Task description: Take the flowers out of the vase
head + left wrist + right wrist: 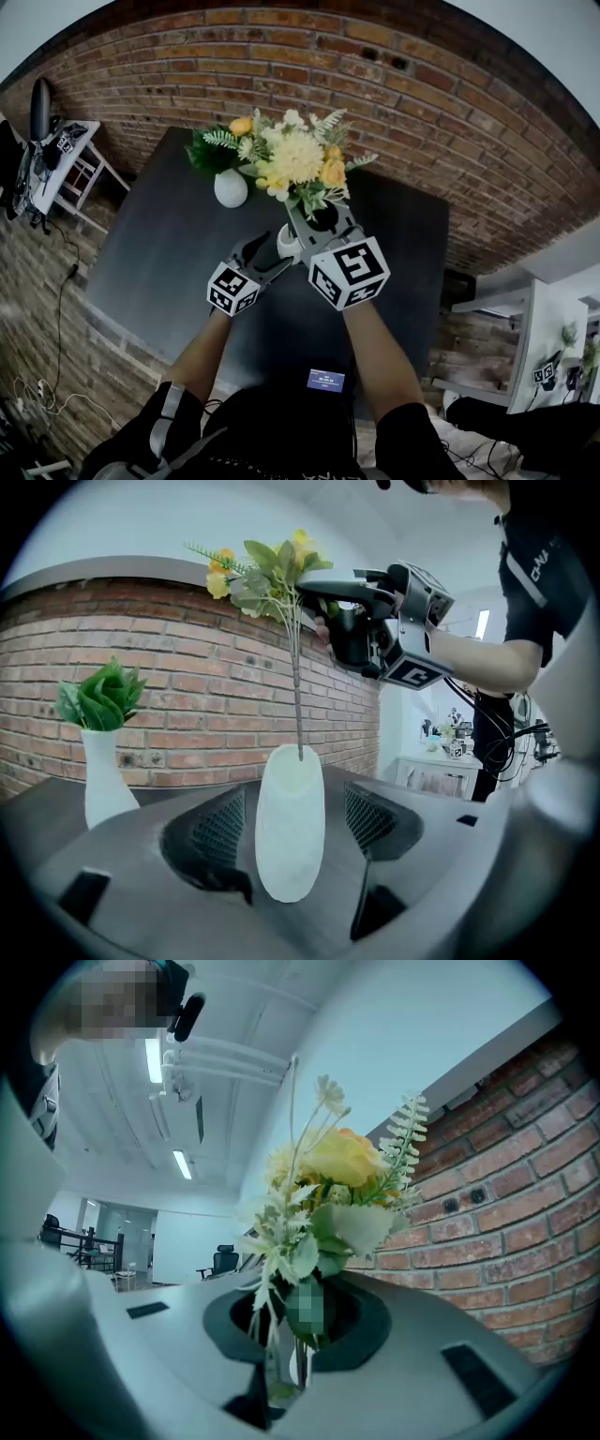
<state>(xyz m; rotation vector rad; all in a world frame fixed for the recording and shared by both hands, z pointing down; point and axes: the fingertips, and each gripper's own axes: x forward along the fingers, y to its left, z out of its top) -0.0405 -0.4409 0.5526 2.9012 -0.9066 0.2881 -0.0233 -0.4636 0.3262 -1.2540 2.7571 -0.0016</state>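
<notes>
A bunch of yellow and white artificial flowers (pixel 295 157) stands up from a small white vase (pixel 291 822). My left gripper (pixel 292 829) is shut on that vase, its pads on either side of the body. In the left gripper view a thin stem (pixel 297 686) rises from the vase mouth to the flowers (pixel 267 569), where my right gripper (pixel 323 607) is shut on the stems just under the blooms. The right gripper view shows the flowers (pixel 333 1180) and stems between my right gripper's (pixel 298 1321) jaws. In the head view both grippers (pixel 274 251) (pixel 319 218) meet over the table.
A second white vase (pixel 230 187) with green leaves stands at the back of the dark table (pixel 159 253), close to the brick wall (pixel 422 103). A white rack (pixel 56 159) is at the far left and a white shelf (pixel 506 309) at the right.
</notes>
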